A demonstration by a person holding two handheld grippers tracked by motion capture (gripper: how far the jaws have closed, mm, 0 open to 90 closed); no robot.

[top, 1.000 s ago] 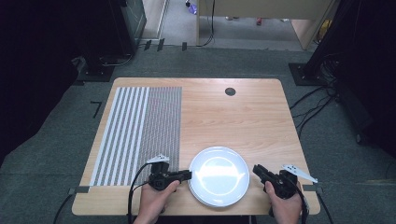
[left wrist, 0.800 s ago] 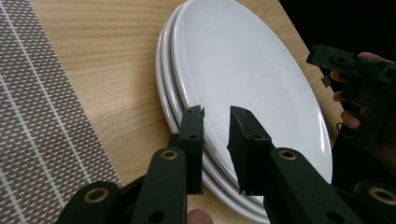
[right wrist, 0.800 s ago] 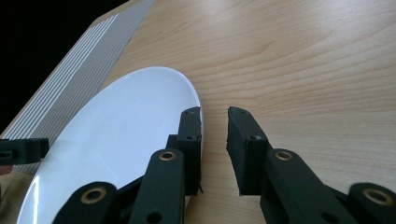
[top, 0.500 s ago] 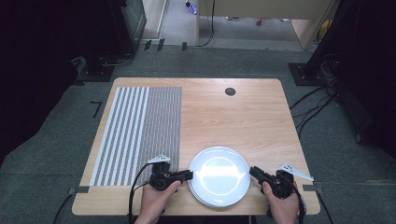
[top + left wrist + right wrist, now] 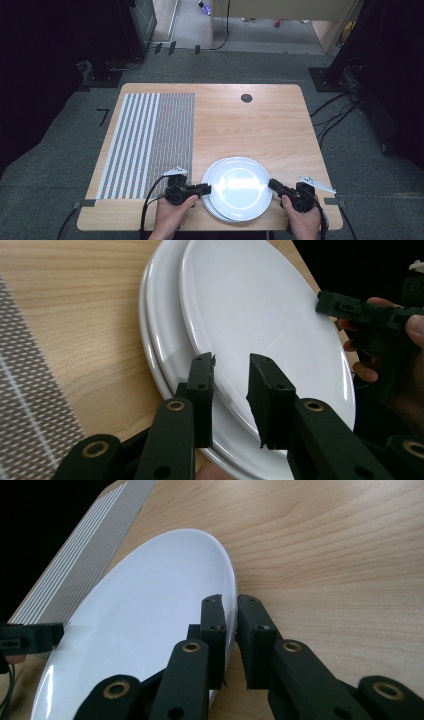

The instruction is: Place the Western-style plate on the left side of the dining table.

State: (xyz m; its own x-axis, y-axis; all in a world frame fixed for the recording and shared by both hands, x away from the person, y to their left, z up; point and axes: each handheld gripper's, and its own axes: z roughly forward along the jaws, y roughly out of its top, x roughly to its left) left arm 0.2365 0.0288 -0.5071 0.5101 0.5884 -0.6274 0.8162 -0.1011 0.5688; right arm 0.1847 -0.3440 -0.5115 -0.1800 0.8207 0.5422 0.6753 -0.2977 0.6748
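The top plate [image 5: 240, 186] lies on a lower plate [image 5: 161, 340], at 6 o'clock on the worktop [image 5: 260, 125]. The right tool [image 5: 230, 602] has just been closing and pinches its rim at 3 o'clock. The left tool [image 5: 231, 360] grips at 9 o'clock, nearly closed. Better lift both sides evenly, so the lower plate stays.

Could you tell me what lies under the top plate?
A second white plate lies under the top plate, its rim peeking out on one side. The top plate covers the rest.

Wooden table [image 5: 260, 125] on grey carpet [image 5: 60, 170]
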